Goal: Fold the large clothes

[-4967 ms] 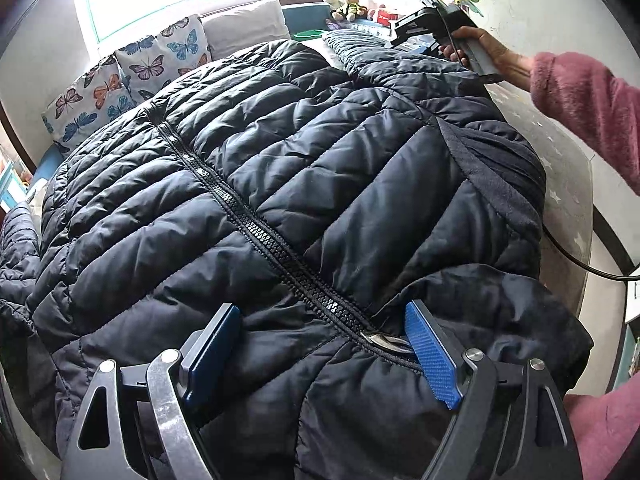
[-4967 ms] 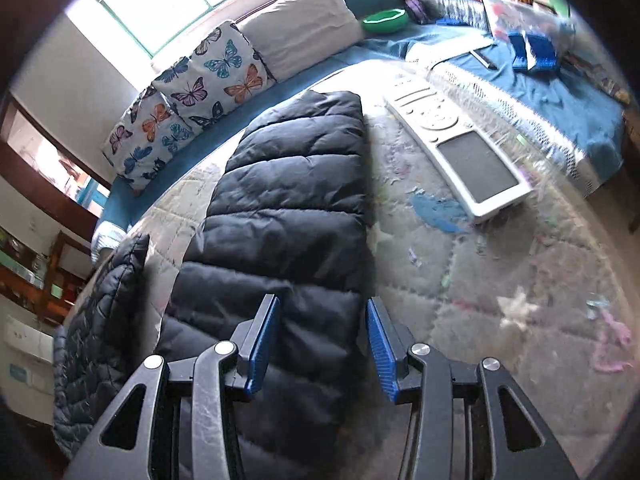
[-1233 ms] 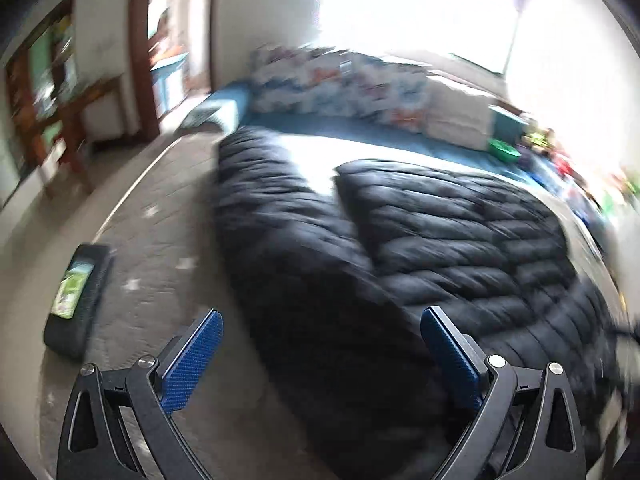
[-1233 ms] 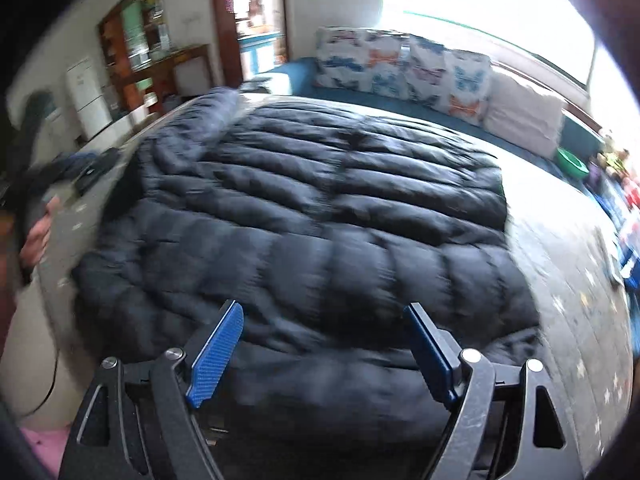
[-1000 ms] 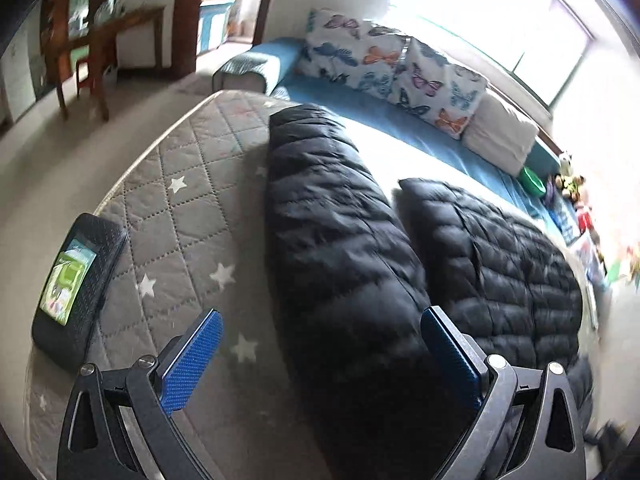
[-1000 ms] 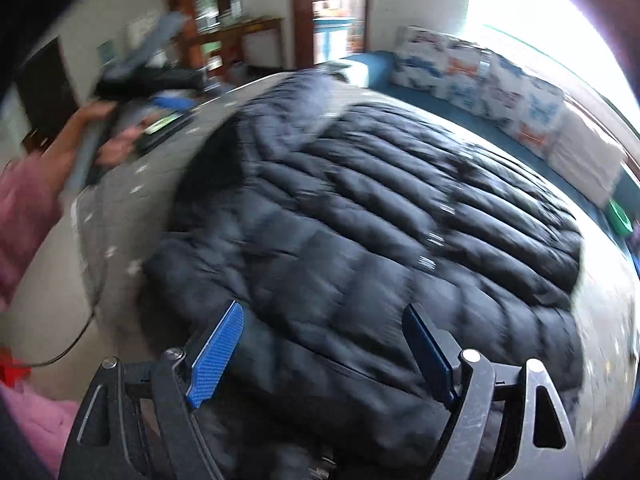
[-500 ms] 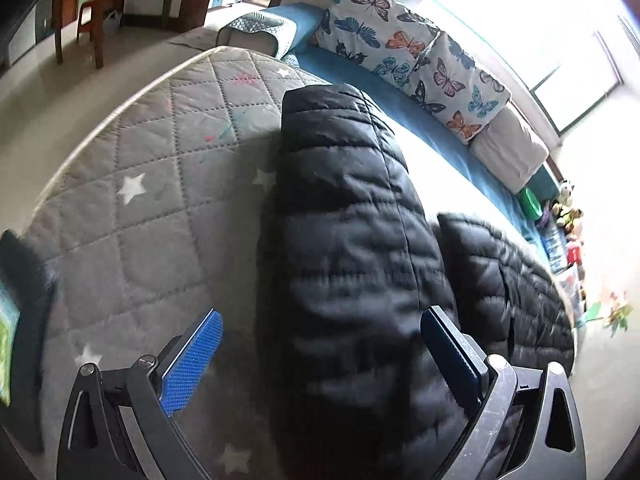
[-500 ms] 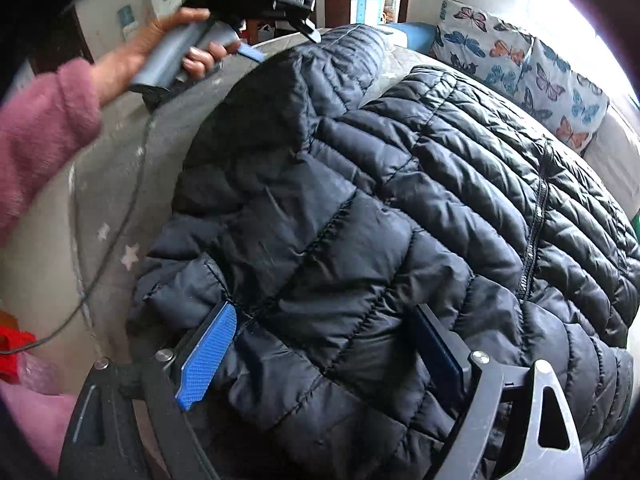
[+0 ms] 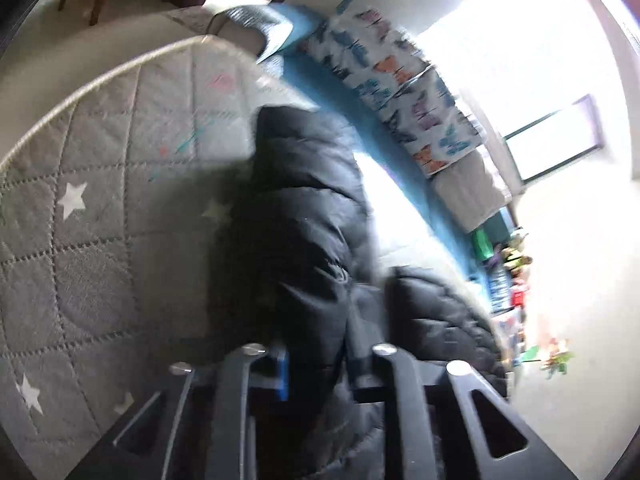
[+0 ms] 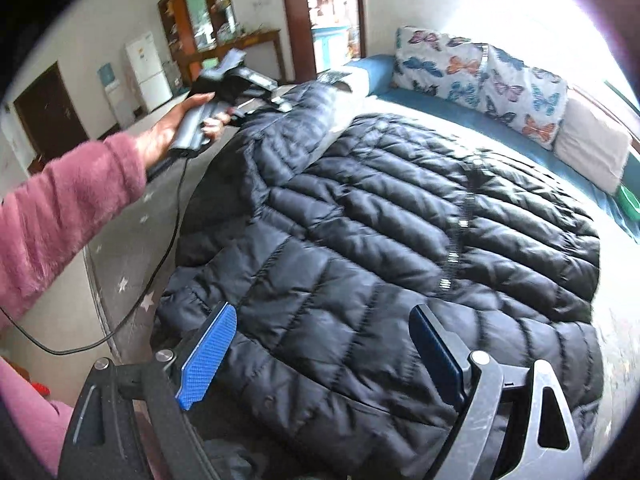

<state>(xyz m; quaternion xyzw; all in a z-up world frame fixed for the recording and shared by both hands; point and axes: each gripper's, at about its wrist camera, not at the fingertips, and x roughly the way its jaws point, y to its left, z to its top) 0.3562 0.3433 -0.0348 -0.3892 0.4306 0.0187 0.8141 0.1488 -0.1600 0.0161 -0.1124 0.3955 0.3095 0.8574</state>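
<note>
Two left fingers [image 9: 283, 376] against jacket sleeve [image 9: 304, 216] between them.

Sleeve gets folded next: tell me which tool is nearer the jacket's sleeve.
Left. The left tool is shut on the jacket's sleeve; the right tool hovers open over the jacket's lower edge.

No readable text or labels

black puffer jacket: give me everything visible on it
The jacket is black, shiny, quilted in puffy bands, zipped up the front. It lies flat, front up, on the grey star-print mattress. One sleeve stretches away from the body; the left gripper has just closed on it. The right gripper is open over the near edge.
</note>
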